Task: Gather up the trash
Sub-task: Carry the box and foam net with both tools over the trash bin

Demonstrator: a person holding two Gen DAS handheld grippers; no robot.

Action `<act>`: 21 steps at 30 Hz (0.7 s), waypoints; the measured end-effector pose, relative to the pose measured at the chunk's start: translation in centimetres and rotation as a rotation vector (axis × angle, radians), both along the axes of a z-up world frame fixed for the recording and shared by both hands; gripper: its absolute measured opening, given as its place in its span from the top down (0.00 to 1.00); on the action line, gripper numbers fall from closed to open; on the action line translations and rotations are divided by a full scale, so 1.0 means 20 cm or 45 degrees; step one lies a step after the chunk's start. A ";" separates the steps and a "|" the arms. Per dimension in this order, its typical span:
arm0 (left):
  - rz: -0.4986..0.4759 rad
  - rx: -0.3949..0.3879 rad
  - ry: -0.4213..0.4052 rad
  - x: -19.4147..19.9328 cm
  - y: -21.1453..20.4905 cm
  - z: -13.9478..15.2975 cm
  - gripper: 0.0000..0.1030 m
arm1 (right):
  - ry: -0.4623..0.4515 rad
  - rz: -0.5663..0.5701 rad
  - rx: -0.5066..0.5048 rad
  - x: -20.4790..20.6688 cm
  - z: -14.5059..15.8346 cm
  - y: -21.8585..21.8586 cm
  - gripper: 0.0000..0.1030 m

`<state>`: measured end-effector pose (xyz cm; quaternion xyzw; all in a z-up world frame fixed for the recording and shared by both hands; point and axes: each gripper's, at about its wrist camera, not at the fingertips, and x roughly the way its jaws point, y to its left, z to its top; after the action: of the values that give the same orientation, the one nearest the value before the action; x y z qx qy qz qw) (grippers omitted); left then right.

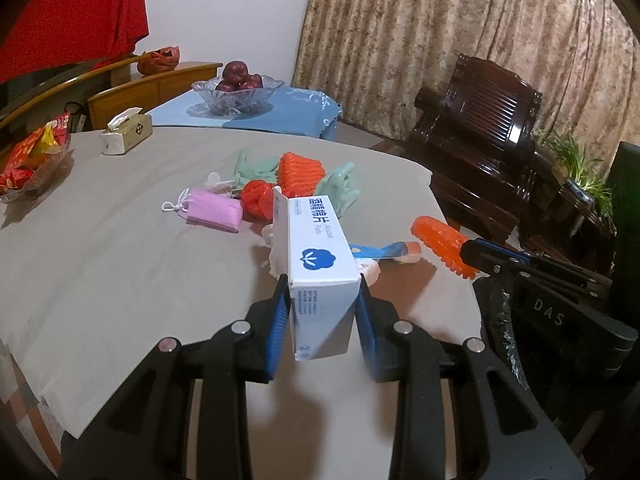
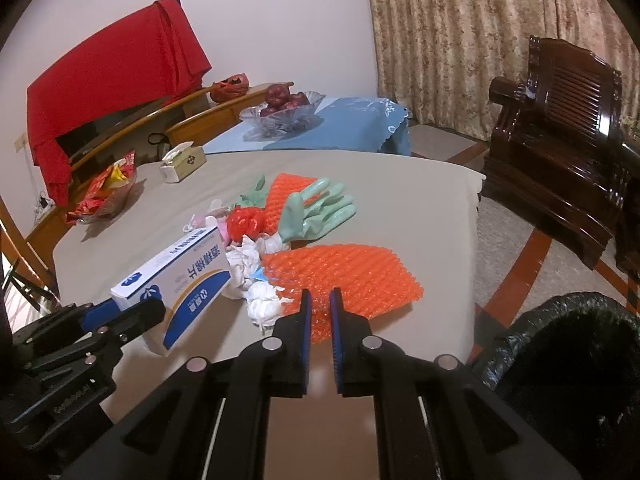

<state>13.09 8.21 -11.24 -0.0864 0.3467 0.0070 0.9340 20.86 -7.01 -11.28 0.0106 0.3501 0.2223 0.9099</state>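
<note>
My left gripper (image 1: 322,284) is shut on a white and blue cardboard box (image 1: 320,264) and holds it above the grey table (image 1: 120,264); the box also shows in the right wrist view (image 2: 180,284). My right gripper (image 2: 320,300) is shut on the near edge of an orange bubble-wrap sheet (image 2: 344,276), seen in the left wrist view (image 1: 444,246) lifted at the table's right edge. Crumpled white tissues (image 2: 256,276), green rubber gloves (image 2: 320,212), a red mesh ball (image 2: 244,220), a second orange sheet (image 2: 280,196) and a pink pouch (image 1: 214,210) lie mid-table.
A black-lined trash bin (image 2: 568,344) stands below the table's right edge. A tissue box (image 2: 184,162) and a snack bowl (image 2: 104,196) sit at the far left. A fruit bowl (image 2: 284,110) stands on a blue-covered table behind. A dark wooden armchair (image 2: 560,140) is at right.
</note>
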 end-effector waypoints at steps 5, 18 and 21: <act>-0.010 -0.002 -0.025 -0.03 -0.01 0.04 0.71 | -0.033 -0.001 0.006 -0.05 0.05 -0.03 0.92; -0.193 -0.039 -0.104 -0.07 -0.30 0.19 0.72 | -0.119 -0.134 -0.005 -0.24 0.22 -0.36 0.92; -0.261 -0.058 -0.117 -0.07 -0.41 0.21 0.72 | -0.121 -0.187 -0.021 -0.29 0.24 -0.47 0.92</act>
<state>11.75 0.07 -7.12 -0.0720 0.3106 -0.1003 0.9425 15.07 -16.50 -6.58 0.0180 0.3067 0.1522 0.9394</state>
